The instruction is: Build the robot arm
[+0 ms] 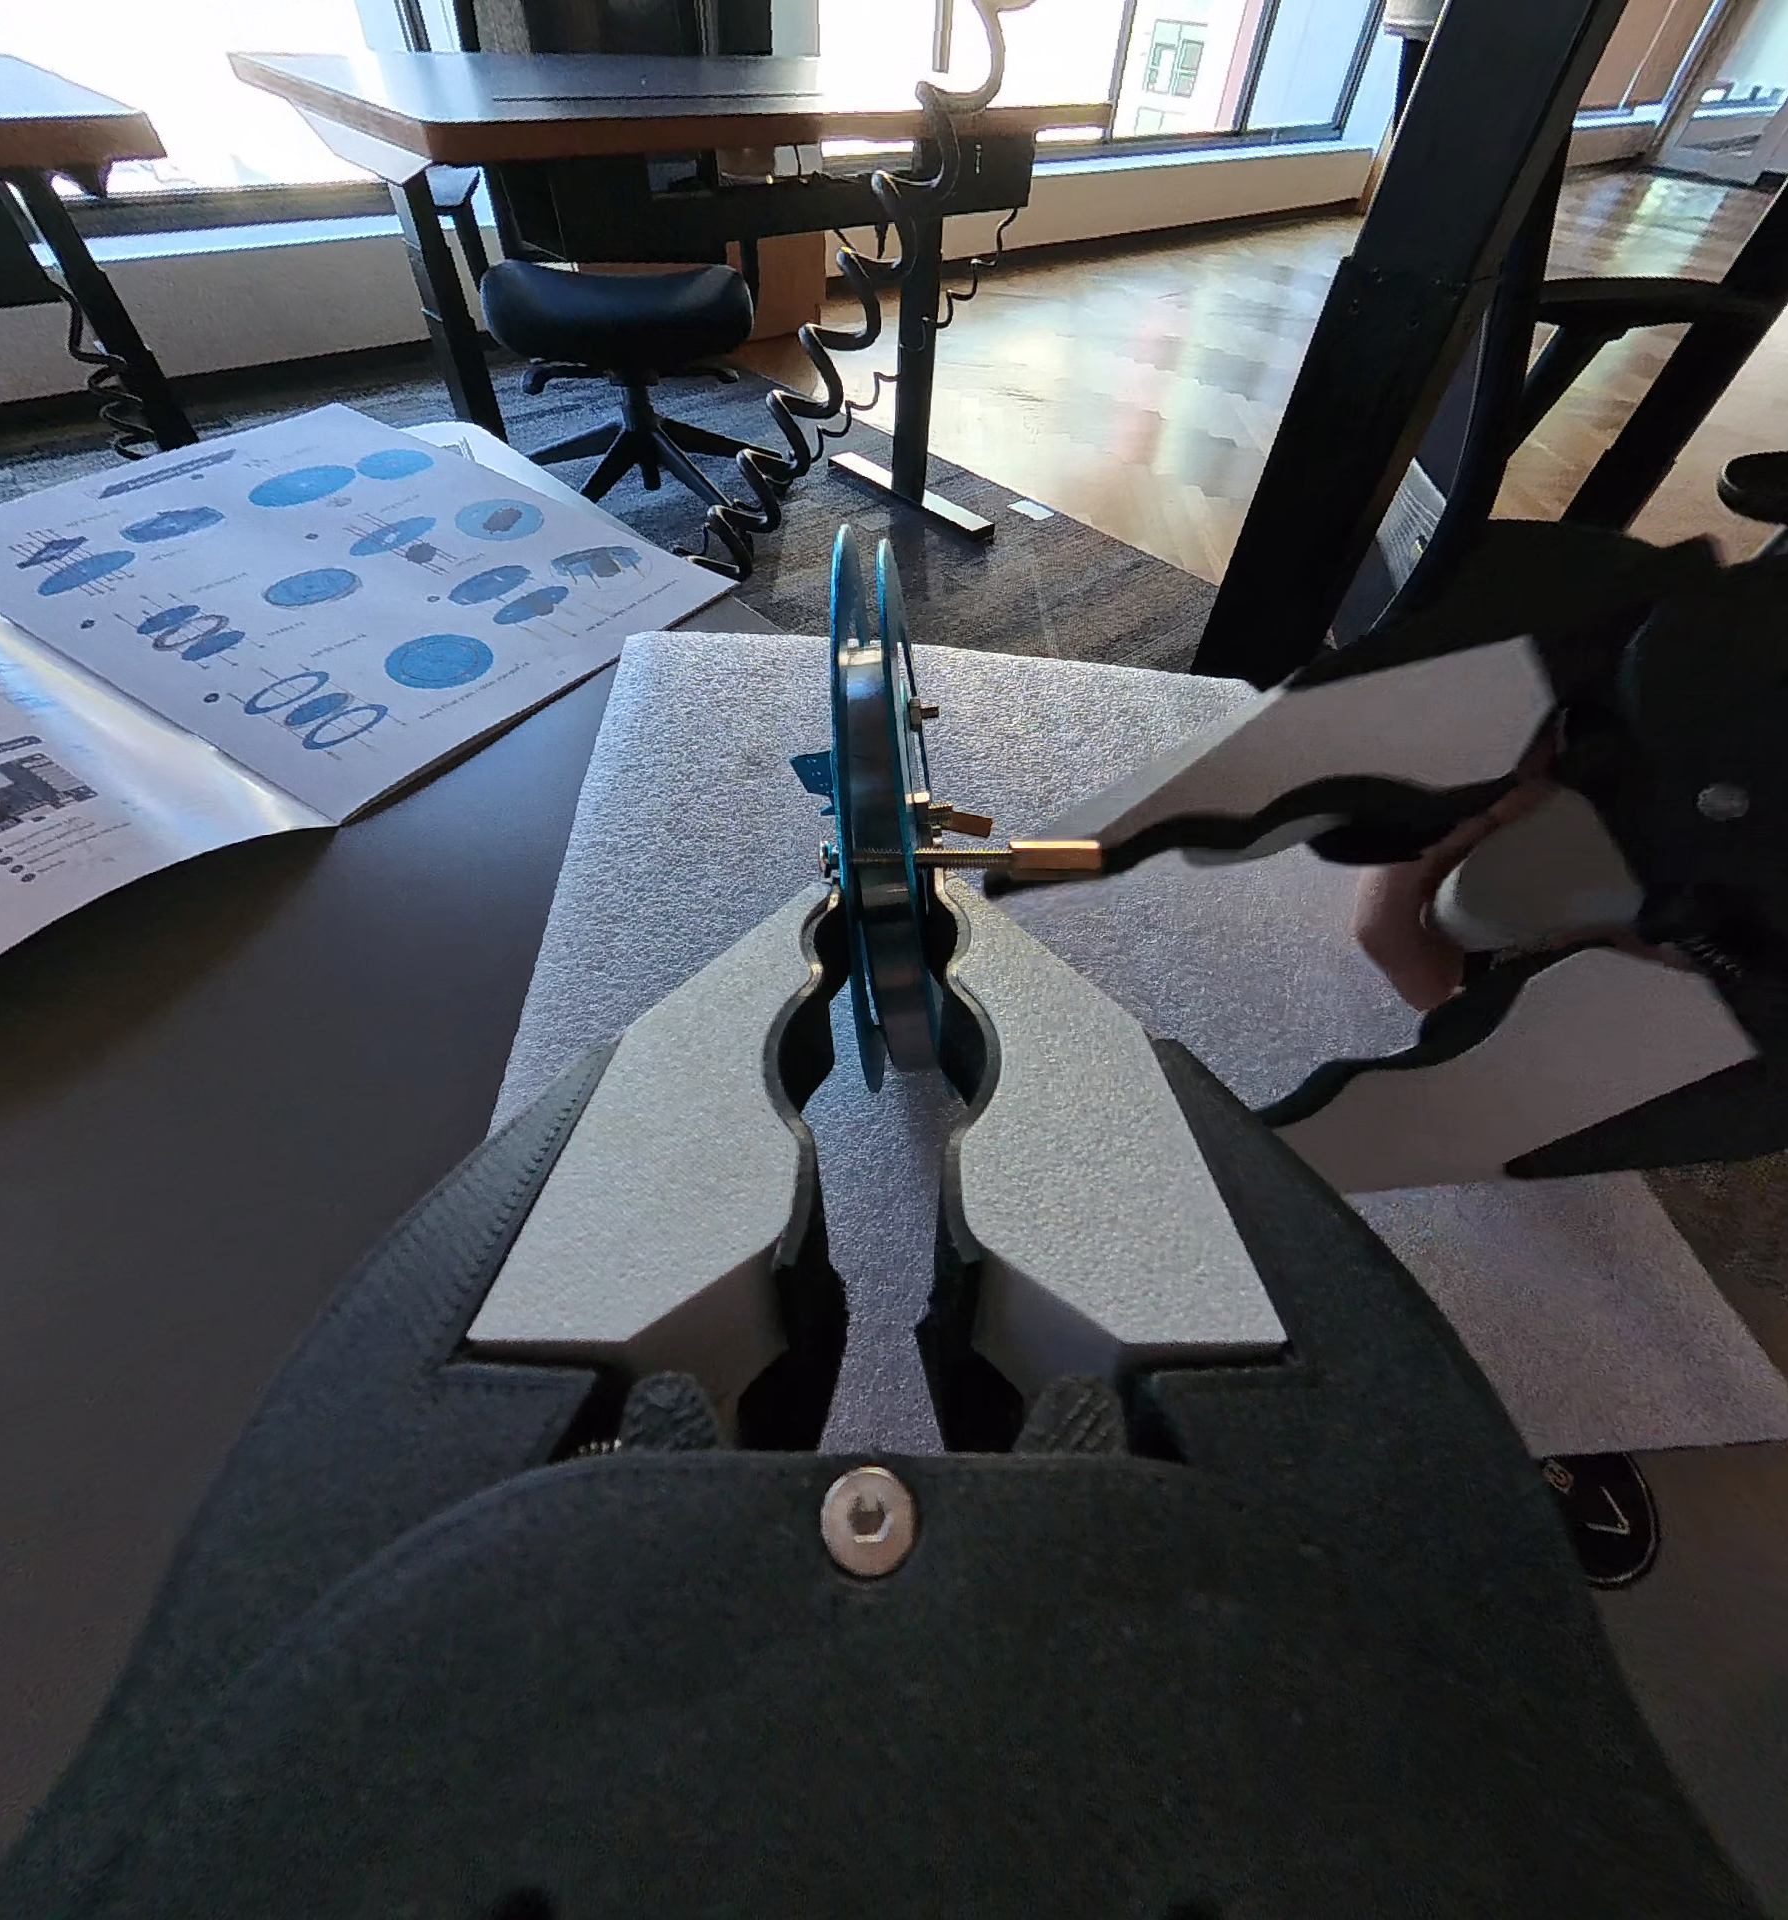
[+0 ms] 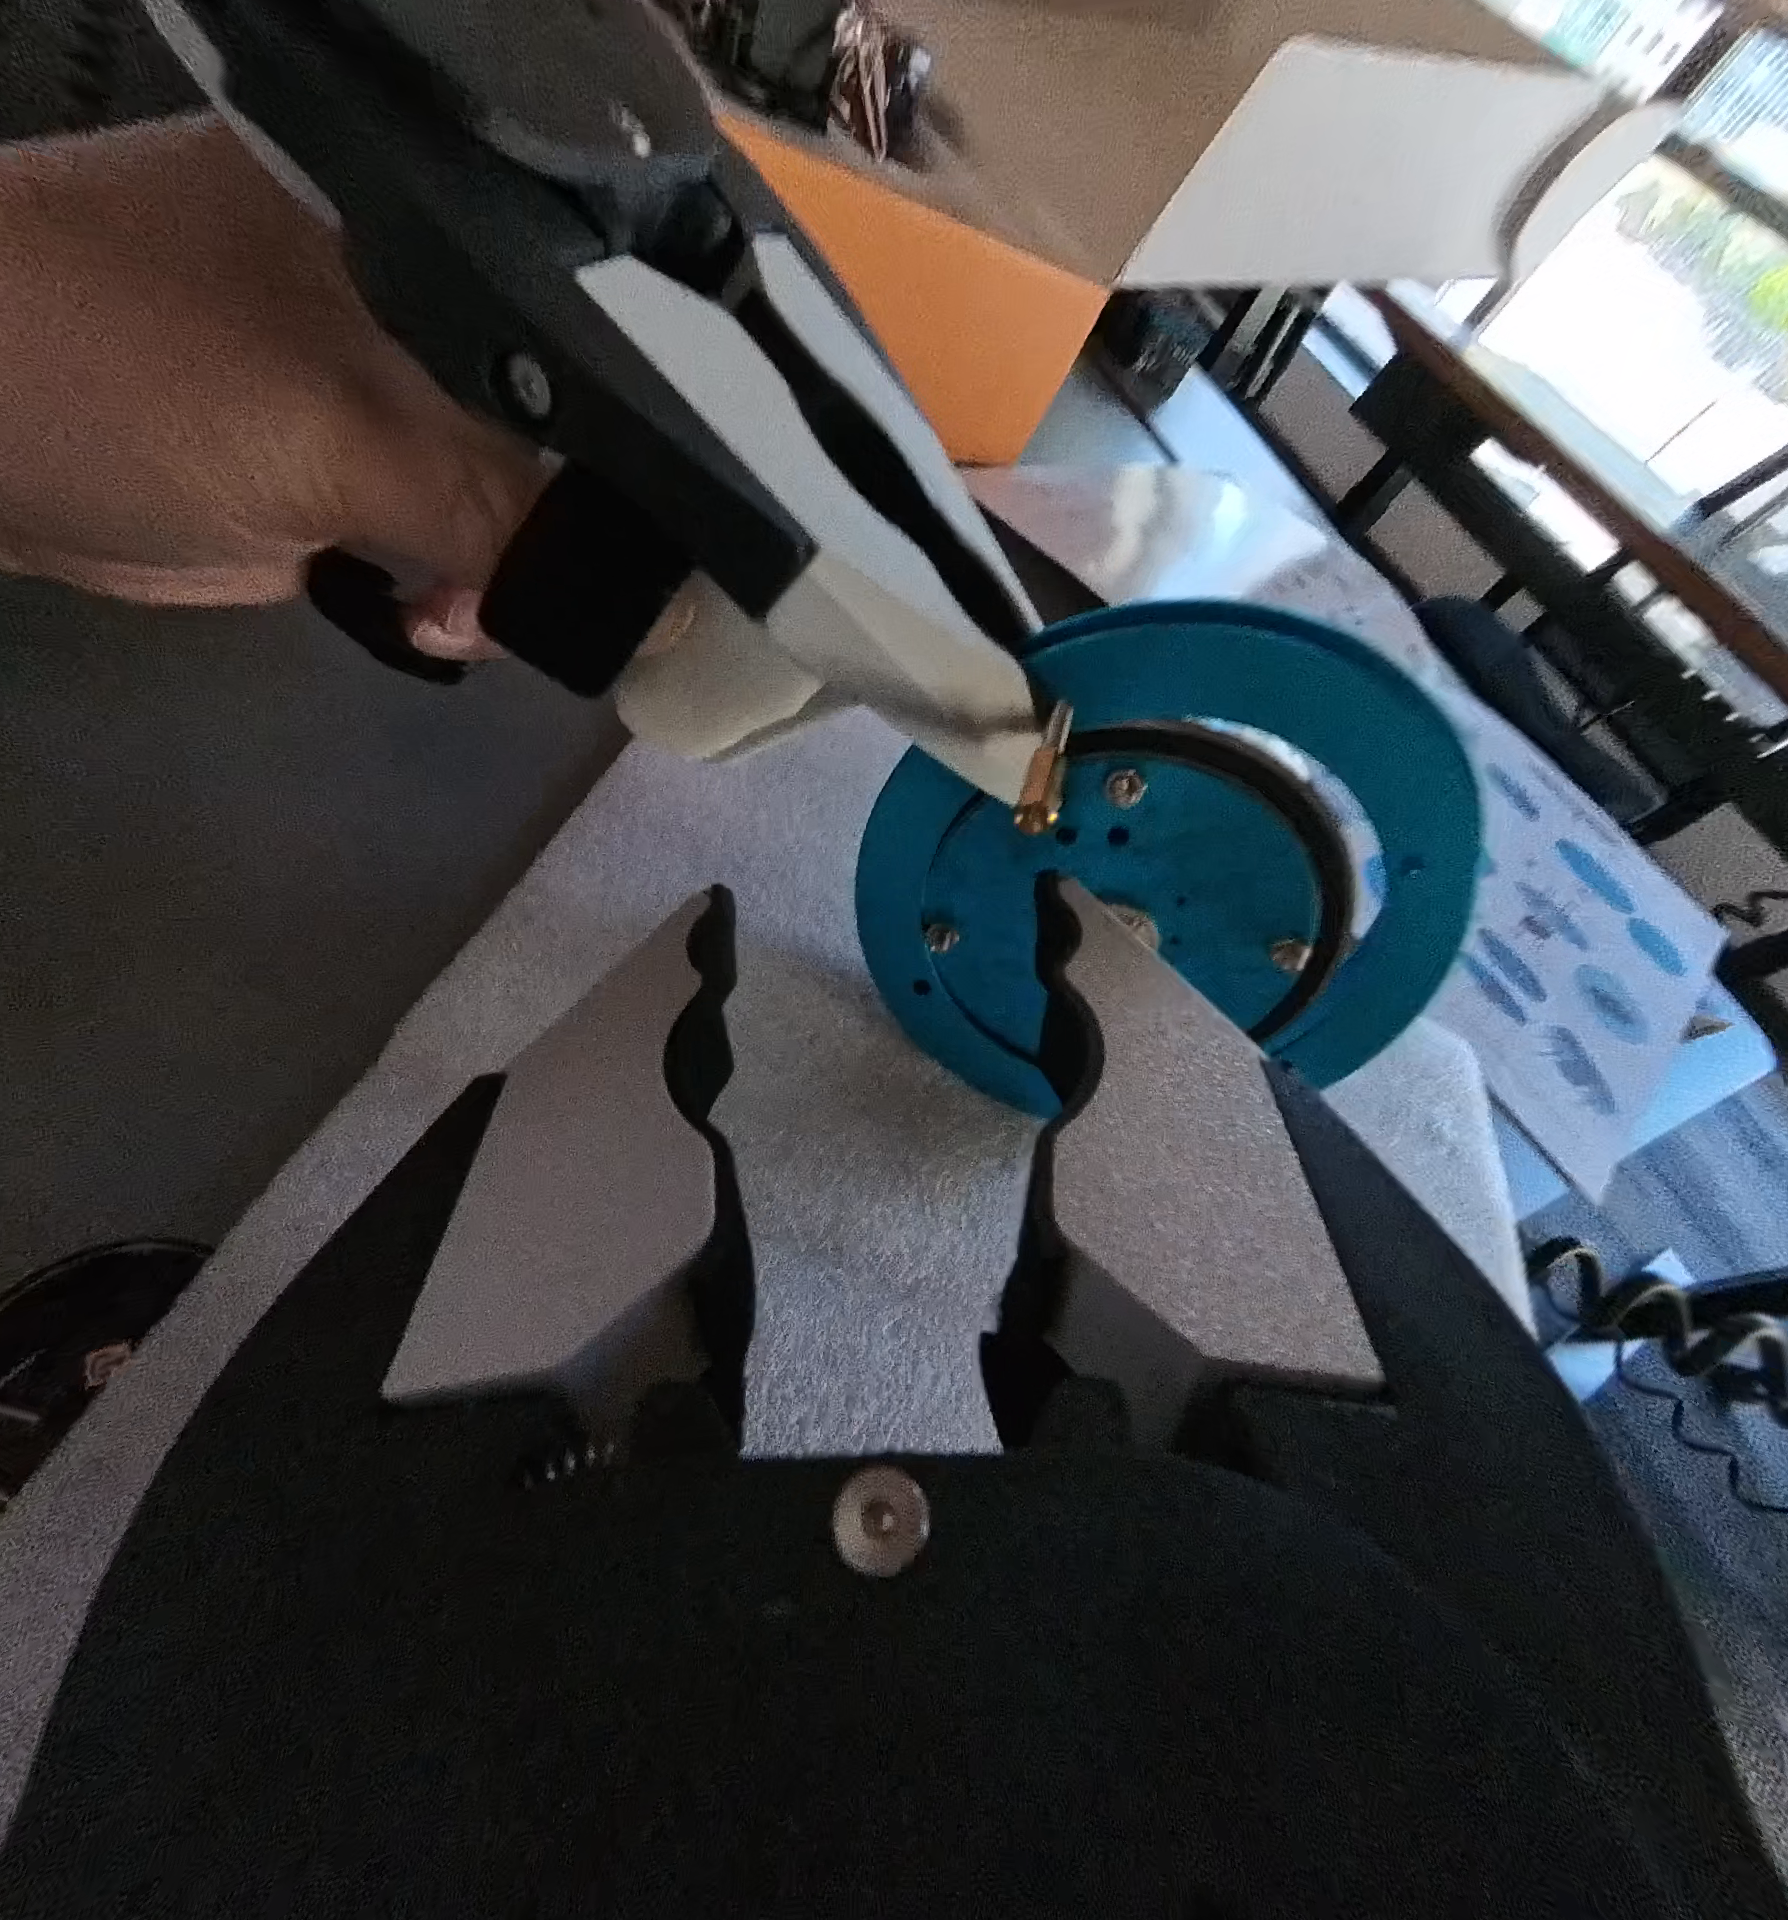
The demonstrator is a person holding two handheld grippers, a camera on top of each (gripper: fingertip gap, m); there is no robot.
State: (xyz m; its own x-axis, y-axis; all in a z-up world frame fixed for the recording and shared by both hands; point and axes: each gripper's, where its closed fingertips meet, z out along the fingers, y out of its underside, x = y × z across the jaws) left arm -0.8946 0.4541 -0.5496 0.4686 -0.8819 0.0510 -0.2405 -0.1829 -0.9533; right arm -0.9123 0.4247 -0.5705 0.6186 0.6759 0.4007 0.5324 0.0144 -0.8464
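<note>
My left gripper (image 1: 885,904) is shut on a blue disc assembly (image 1: 850,727): two blue discs with a black ring between them, held upright and edge-on over a grey foam mat (image 1: 713,790). A screw with a brass standoff (image 1: 1056,860) sticks out of its right face. My right gripper (image 1: 1129,1003) comes in from the right, open and empty, its upper fingertip right at the standoff. In the right wrist view its open fingers (image 2: 885,904) frame the disc face (image 2: 1181,862). The standoff (image 2: 1041,774) sits just above my right fingertip. A hand holds the left gripper (image 2: 1025,707).
An open instruction booklet (image 1: 298,582) with blue diagrams lies on the dark table (image 1: 194,1039) to the left of the mat. A round black disc (image 1: 1607,1517) lies by the mat's near right corner. Desks, a stool (image 1: 615,301) and coiled cables stand beyond.
</note>
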